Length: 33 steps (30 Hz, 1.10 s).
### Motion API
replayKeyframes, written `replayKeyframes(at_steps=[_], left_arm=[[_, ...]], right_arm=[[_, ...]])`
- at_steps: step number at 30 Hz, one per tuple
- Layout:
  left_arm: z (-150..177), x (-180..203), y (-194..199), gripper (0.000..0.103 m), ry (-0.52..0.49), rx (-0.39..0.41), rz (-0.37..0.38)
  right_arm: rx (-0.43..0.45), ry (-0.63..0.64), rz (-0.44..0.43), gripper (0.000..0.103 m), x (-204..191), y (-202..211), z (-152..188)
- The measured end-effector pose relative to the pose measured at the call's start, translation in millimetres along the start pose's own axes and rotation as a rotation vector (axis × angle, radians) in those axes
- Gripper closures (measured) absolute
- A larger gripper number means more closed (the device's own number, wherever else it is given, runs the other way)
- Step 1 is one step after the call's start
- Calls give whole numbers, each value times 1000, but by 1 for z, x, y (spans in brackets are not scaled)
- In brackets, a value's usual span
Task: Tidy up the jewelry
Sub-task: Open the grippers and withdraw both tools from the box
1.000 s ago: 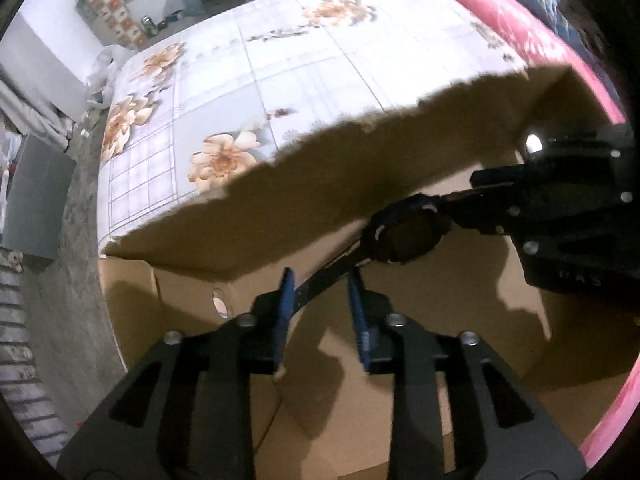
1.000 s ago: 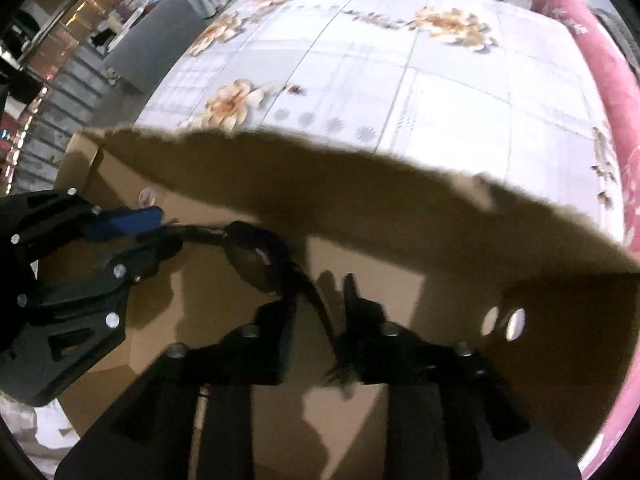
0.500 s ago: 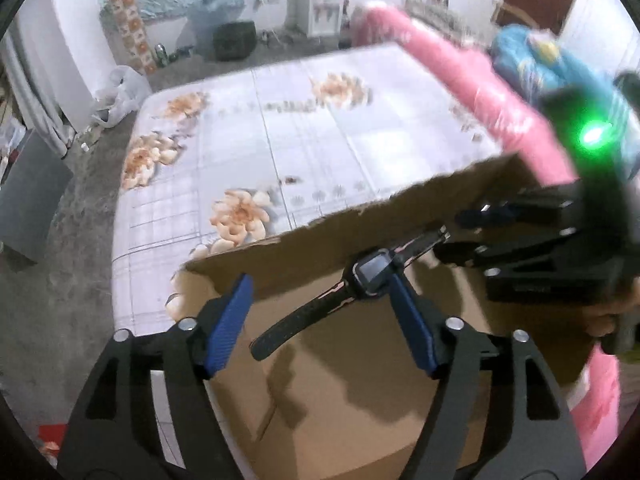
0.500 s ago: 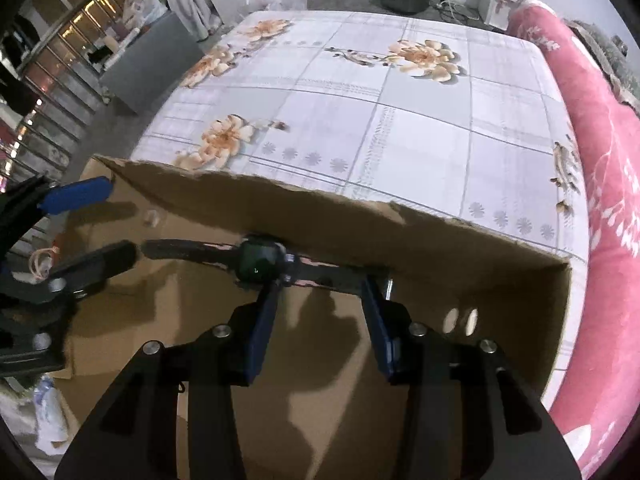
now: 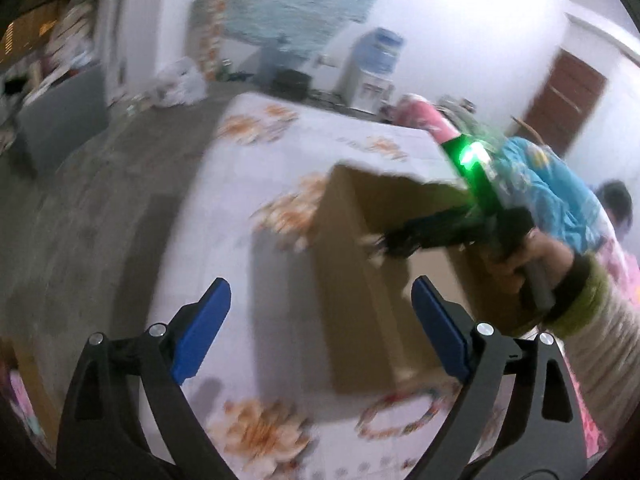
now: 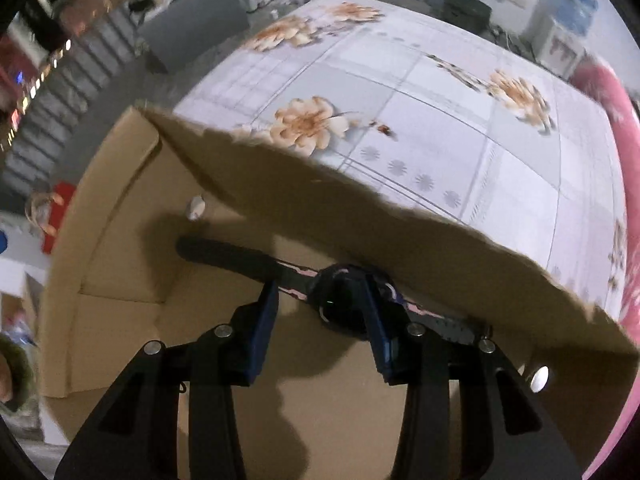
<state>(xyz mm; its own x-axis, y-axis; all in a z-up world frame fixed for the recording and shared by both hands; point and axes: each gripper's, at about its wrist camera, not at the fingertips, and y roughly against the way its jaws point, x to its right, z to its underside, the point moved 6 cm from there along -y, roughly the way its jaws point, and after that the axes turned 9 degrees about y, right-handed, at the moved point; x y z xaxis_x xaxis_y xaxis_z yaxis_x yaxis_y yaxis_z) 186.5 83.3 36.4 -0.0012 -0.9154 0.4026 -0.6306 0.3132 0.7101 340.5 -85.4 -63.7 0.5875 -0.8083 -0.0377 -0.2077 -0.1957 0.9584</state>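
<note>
A black wristwatch (image 6: 340, 300) with a long strap hangs inside an open cardboard box (image 6: 132, 240), near its far wall. My right gripper (image 6: 320, 312) has its blue-padded fingers (image 6: 264, 320) around the watch face and looks partly open, with the watch between the pads. My left gripper (image 5: 320, 328) is wide open and empty, held well above the floral bed cover, left of the box (image 5: 360, 280). In the left wrist view the right gripper (image 5: 424, 236) reaches into the box; that view is blurred.
The box sits on a bed with a white floral cover (image 6: 420, 92). A pink blanket (image 6: 624, 240) runs along the right side. A beaded bracelet (image 5: 400, 412) lies on the cover in front of the box. A water dispenser (image 5: 372, 68) stands by the far wall.
My left gripper let go of the watch strap, opened wide and pulled back up out of the box. My right gripper kept the watch and lowered it deeper inside the box.
</note>
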Motion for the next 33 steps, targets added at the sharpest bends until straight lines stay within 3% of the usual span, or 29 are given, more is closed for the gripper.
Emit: replayKeyframes(at_steps=[5, 9, 16, 25, 30, 33], left_arm=[[61, -38, -5, 14, 71, -66, -55], [97, -43, -14, 14, 53, -120, -83], [125, -24, -16, 14, 25, -152, 8], [149, -5, -17, 14, -16, -159, 51], [156, 2, -18, 14, -16, -155, 63], [164, 5, -20, 14, -36, -169, 44]], right_arm=[[14, 32, 59, 61, 0, 4, -1], [43, 65, 45, 61, -5, 1, -7], [0, 164, 114, 61, -13, -20, -5], [-45, 50, 112, 61, -4, -11, 11], [73, 5, 134, 61, -2, 29, 10], [213, 11, 195, 60, -18, 93, 27]])
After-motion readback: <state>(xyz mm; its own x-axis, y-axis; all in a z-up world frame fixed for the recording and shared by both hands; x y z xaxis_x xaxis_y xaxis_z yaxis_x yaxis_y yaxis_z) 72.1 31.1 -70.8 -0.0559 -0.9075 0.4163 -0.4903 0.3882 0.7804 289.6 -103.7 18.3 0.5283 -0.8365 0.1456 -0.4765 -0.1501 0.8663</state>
